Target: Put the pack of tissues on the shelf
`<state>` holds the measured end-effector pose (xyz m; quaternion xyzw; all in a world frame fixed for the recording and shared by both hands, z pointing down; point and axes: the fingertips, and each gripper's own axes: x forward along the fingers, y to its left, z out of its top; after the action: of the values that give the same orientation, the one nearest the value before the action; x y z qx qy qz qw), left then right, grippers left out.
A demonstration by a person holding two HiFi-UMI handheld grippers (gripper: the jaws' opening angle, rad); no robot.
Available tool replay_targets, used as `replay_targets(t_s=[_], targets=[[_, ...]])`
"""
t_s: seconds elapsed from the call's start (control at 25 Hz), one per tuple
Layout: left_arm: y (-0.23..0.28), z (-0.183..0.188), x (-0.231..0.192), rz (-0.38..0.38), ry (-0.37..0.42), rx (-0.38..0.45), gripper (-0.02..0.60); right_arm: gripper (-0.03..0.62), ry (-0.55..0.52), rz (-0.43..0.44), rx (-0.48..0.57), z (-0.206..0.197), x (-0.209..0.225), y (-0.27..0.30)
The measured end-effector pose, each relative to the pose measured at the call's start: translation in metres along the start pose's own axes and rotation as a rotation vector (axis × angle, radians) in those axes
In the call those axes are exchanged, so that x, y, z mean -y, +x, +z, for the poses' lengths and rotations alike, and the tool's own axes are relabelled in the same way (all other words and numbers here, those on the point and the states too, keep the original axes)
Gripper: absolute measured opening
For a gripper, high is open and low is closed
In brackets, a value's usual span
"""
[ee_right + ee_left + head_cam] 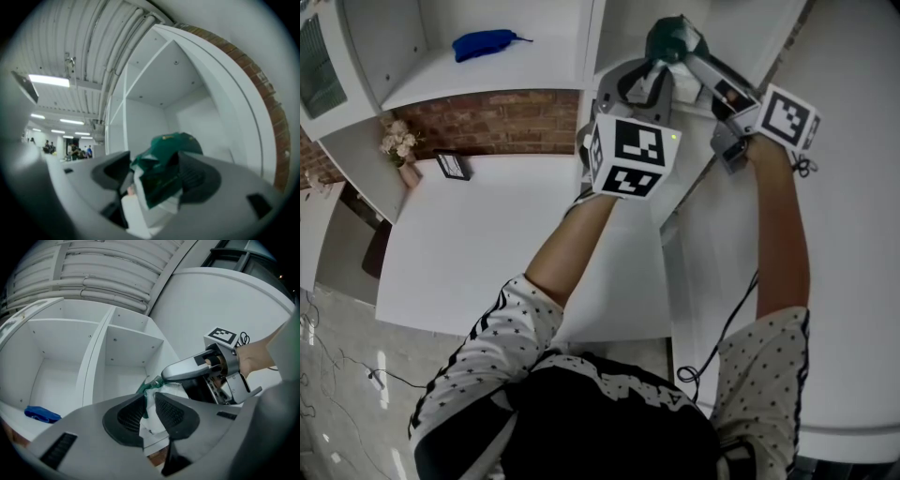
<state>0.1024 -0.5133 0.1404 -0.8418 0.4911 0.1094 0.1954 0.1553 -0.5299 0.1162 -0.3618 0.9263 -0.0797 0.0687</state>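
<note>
Pack of tissues (168, 145), mostly hidden, is clamped in left tool (150, 398) and loose inside spread right tool (154, 159).

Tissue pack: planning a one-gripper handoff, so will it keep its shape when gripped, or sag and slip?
Probably floppy: the pack looks crumpled and bent between the open jaws of the right gripper. Likely light: the left gripper pinches only its thin white edge. The wrinkled film could slip.
</note>
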Motion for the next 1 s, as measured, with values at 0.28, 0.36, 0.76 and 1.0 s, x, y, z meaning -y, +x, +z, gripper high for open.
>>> replay_targets(t_s=[0.28, 0.36, 0.76, 1.0], targets=[[0.007, 0.003, 0.001, 0.011, -0.018, 0.002, 0.103, 0.31, -0.129, 0.001, -0.04, -0.008, -0.01, -0.01], [0.009, 0.003, 0.002, 0.015, -0.014, -0.005, 0.103, 0.31, -0.159, -0.049, -0.067, -0.013, -0.005, -0.01], [0.021, -0.001, -0.004, -0.012, -0.015, -0.02, 0.11, 0.245, -0.223, -0.196, -0.123, -0.016, 0.018, 0.001], [0.02, -0.006, -0.011, -0.011, -0.02, -0.04, 0.115, 0.245, -0.214, -0.213, -0.129, -0.016, 0.027, 0.011]])
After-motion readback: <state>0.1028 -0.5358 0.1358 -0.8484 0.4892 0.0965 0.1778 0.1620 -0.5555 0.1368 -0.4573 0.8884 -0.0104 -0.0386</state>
